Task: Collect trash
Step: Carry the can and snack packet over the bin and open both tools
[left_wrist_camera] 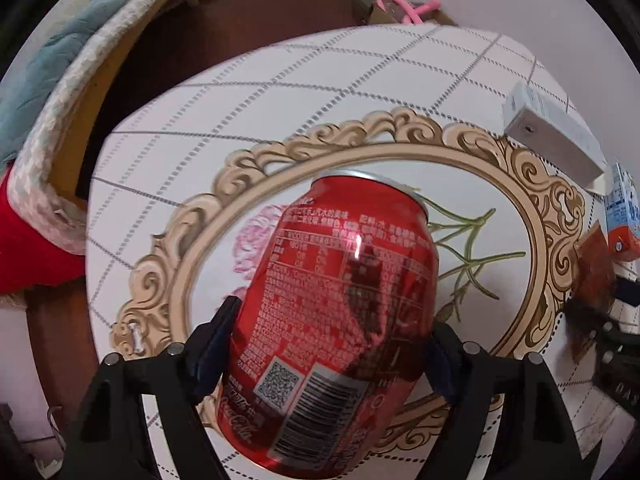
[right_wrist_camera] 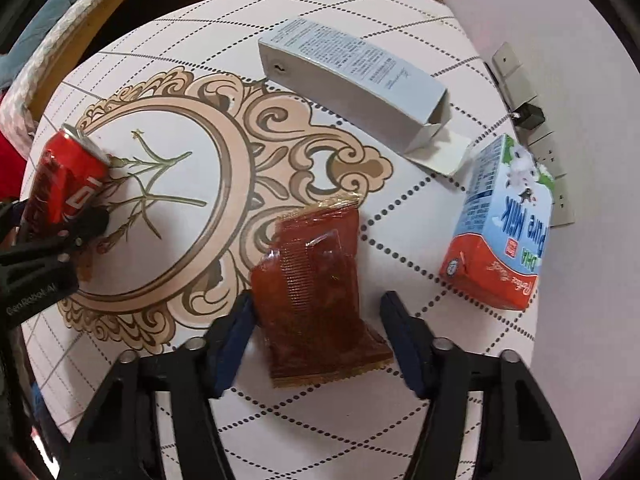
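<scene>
My left gripper (left_wrist_camera: 326, 332) is shut on a red Coca-Cola can (left_wrist_camera: 332, 320) and holds it tilted above the round table (left_wrist_camera: 280, 80). The can also shows at the left of the right wrist view (right_wrist_camera: 68, 184). My right gripper (right_wrist_camera: 318, 312) is open, its fingers on either side of a brown snack wrapper (right_wrist_camera: 320, 300) that lies flat on the table. A grey-blue carton box (right_wrist_camera: 352, 80) lies open-ended at the back. A blue and orange milk carton (right_wrist_camera: 504, 224) lies at the right.
The table has a white cloth with a dotted grid and an ornate beige frame pattern (right_wrist_camera: 236, 160). A wall with sockets (right_wrist_camera: 532, 120) is at the right. A bed with a teal blanket (left_wrist_camera: 60, 60) is at the left, with dark floor between.
</scene>
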A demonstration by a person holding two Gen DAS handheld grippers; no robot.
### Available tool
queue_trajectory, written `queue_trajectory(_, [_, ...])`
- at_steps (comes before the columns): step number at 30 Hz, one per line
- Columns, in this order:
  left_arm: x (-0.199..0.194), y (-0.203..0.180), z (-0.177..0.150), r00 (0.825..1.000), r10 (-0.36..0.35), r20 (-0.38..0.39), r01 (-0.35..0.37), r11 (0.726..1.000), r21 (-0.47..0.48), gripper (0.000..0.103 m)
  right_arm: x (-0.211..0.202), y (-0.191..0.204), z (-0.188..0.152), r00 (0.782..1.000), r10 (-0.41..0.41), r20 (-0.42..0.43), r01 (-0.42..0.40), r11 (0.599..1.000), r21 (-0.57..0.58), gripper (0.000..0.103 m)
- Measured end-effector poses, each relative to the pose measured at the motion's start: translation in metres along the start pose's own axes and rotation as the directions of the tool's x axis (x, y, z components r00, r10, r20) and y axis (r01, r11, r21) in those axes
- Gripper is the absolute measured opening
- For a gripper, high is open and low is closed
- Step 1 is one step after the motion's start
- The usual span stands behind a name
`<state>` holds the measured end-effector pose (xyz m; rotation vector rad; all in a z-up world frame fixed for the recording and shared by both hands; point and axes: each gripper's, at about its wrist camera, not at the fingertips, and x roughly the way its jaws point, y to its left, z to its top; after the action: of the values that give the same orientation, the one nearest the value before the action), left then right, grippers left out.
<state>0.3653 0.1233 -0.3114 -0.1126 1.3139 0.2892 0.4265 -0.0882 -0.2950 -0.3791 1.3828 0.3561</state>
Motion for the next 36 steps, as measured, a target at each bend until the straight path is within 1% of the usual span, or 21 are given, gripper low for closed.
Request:
queue_trajectory(1, [-0.005, 0.0, -0.003, 1.0, 0.006, 0.015, -0.006, 1.0, -0.009, 0.079, -0.002, 0.001, -0.002, 1.0, -0.003, 0.007, 0.003, 1.0, 0.003, 0.046])
queue_trajectory(3, [-0.016, 0.0, -0.013, 0.999, 0.017, 0.038, -0.015, 0.999, -0.03, 0.079, -0.005, 0.004, -0.008, 1.0, 0.015, 0.01, -0.015, 1.0, 0.01, 0.043])
queue_trajectory(4, [-0.028, -0.003, -0.024, 0.998, 0.018, 0.052, -0.016, 0.999, -0.044, 0.079, -0.006, 0.006, -0.012, 1.0, 0.019, 0.013, -0.019, 1.0, 0.013, 0.042])
queue_trajectory(7, [-0.059, 0.002, -0.047, 0.994, 0.035, 0.106, -0.026, 0.996, -0.088, 0.079, -0.02, 0.017, -0.034, 0.998, 0.044, 0.034, -0.045, 0.999, 0.026, 0.042])
queue_trajectory(8, [-0.071, 0.004, -0.048, 0.992, 0.038, 0.118, -0.027, 0.995, -0.1, 0.079, -0.027, 0.019, -0.035, 0.998, 0.054, 0.039, -0.055, 0.998, 0.026, 0.042])
queue_trajectory(9, [-0.086, 0.007, -0.057, 0.99, 0.041, 0.134, -0.025, 0.993, -0.119, 0.079, -0.033, 0.023, -0.042, 0.997, 0.067, 0.05, -0.068, 0.997, 0.025, 0.042])
queue_trajectory(11, [-0.11, 0.02, -0.073, 0.985, 0.04, 0.169, -0.014, 0.988, -0.151, 0.079, -0.048, 0.035, -0.057, 0.993, 0.095, 0.076, -0.097, 0.995, 0.02, 0.042])
queue_trajectory(14, [-0.144, 0.033, -0.093, 0.974, 0.058, 0.22, -0.016, 0.982, -0.19, 0.079, -0.071, 0.055, -0.072, 0.985, 0.129, 0.114, -0.13, 0.991, 0.002, 0.042])
queue_trajectory(15, [-0.15, 0.043, -0.09, 0.971, 0.061, 0.229, -0.015, 0.98, -0.197, 0.079, -0.08, 0.061, -0.078, 0.982, 0.141, 0.129, -0.142, 0.99, -0.006, 0.042])
queue_trajectory(18, [-0.167, 0.062, -0.109, 0.961, 0.084, 0.262, -0.025, 0.975, -0.22, 0.079, -0.104, 0.075, -0.09, 0.968, 0.188, 0.167, -0.185, 0.982, -0.033, 0.042])
queue_trajectory(21, [-0.19, 0.08, -0.137, 0.953, 0.11, 0.282, -0.038, 0.967, -0.251, 0.079, -0.129, 0.09, -0.099, 0.95, 0.235, 0.205, -0.224, 0.972, -0.076, 0.042])
queue_trajectory(25, [-0.218, 0.121, -0.173, 0.94, 0.153, 0.305, -0.049, 0.945, -0.322, 0.079, -0.168, 0.133, -0.116, 0.924, 0.301, 0.236, -0.27, 0.95, -0.155, 0.042])
queue_trajectory(27, [-0.228, 0.138, -0.19, 0.933, 0.179, 0.311, -0.062, 0.934, -0.351, 0.079, -0.175, 0.151, -0.12, 0.912, 0.33, 0.242, -0.288, 0.938, -0.193, 0.042])
queue_trajectory(30, [-0.241, 0.174, -0.217, 0.925, 0.232, 0.301, -0.097, 0.91, -0.402, 0.079, -0.192, 0.192, -0.128, 0.894, 0.379, 0.241, -0.317, 0.913, -0.258, 0.042])
queue_trajectory(33, [-0.246, 0.207, -0.242, 0.924, 0.263, 0.278, -0.116, 0.885, -0.451, 0.079, -0.205, 0.237, -0.136, 0.875, 0.431, 0.22, -0.352, 0.879, -0.321, 0.042])
queue_trajectory(35, [-0.244, 0.233, -0.259, 0.923, 0.289, 0.253, -0.136, 0.862, -0.489, 0.079, -0.207, 0.273, -0.139, 0.867, 0.457, 0.198, -0.367, 0.855, -0.366, 0.042])
queue_trajectory(36, [-0.241, 0.249, -0.269, 0.926, 0.295, 0.234, -0.14, 0.847, -0.513, 0.079, -0.206, 0.286, -0.14, 0.866, 0.463, 0.19, -0.37, 0.848, -0.38, 0.042])
